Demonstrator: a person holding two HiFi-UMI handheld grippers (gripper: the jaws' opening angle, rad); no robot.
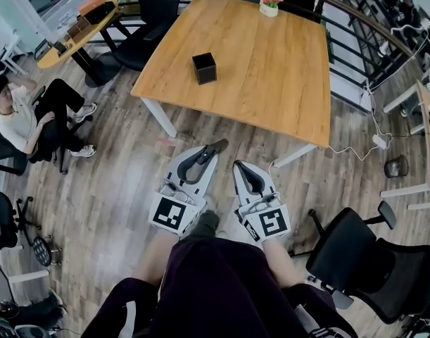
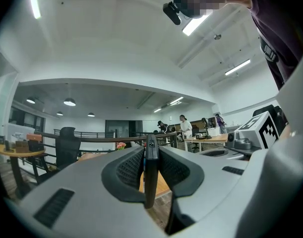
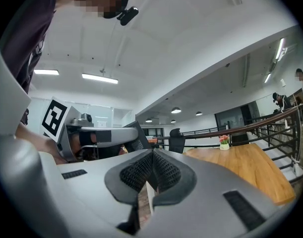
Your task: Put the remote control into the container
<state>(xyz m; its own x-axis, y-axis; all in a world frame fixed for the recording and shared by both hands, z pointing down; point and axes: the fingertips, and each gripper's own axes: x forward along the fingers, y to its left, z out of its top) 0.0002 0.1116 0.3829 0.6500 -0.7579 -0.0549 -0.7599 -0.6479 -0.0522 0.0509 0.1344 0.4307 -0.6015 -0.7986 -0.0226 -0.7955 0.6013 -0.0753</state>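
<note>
The remote control (image 2: 150,172) is a thin black slab, seen edge-on between the pads of my left gripper (image 2: 151,150), which is shut on it. In the head view its dark tip (image 1: 219,146) sticks out past the left gripper (image 1: 212,152), held low in front of the person's body and over the floor. The container (image 1: 204,67) is a small open black box on the wooden table (image 1: 271,69), well ahead of both grippers. My right gripper (image 1: 241,166) sits beside the left one. Its pads (image 3: 163,170) meet at the tip with nothing between them.
A pot of pink flowers (image 1: 270,3) stands at the table's far edge. Black office chairs stand behind the table (image 1: 155,13) and at the lower right (image 1: 362,255). A person (image 1: 21,118) sits at the left. A curved railing (image 1: 369,27) runs along the right.
</note>
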